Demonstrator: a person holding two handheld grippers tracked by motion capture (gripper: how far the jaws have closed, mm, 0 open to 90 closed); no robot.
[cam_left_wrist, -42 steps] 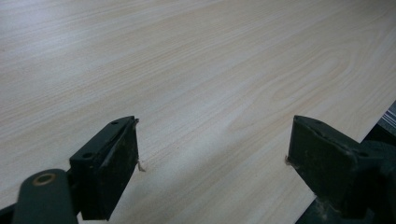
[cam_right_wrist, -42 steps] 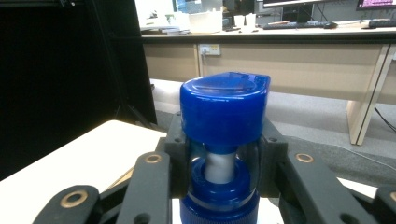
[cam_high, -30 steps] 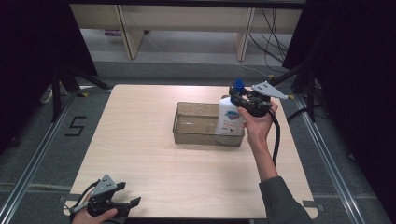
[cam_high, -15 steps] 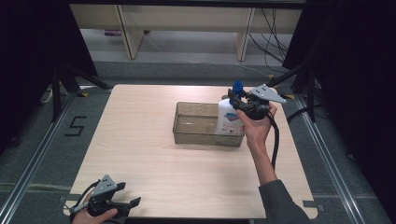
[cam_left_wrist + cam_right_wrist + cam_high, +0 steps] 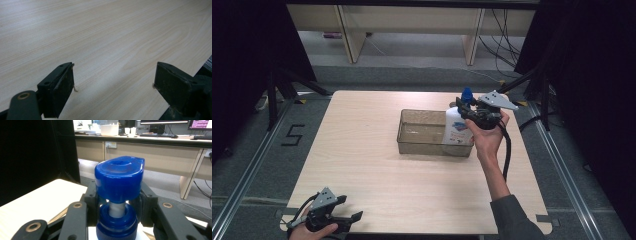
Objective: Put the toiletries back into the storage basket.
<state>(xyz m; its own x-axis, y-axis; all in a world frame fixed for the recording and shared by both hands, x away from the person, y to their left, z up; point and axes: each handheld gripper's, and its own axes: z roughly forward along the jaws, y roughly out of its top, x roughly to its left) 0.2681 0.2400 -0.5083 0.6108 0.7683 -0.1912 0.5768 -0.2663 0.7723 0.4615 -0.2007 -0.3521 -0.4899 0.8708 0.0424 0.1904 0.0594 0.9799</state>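
A white pump bottle with a blue pump head stands upright in the right end of a clear plastic tray. My right gripper reaches it from the right, and its jaws flank the blue collar under the pump head. Those jaws have just been opening a little, with the bottle's neck still between them, and I see no gap at the pads. My left gripper rests at the table's near left corner. In the left gripper view it stands open over bare wood, holding nothing.
The light wooden table has its front edge just beside the left gripper. Black cable trails from the right gripper along the forearm. Wooden desk legs and floor cables stand beyond the far edge.
The right hand and the bottle have sunk only slightly at the tray's right end. The left hand has not moved.
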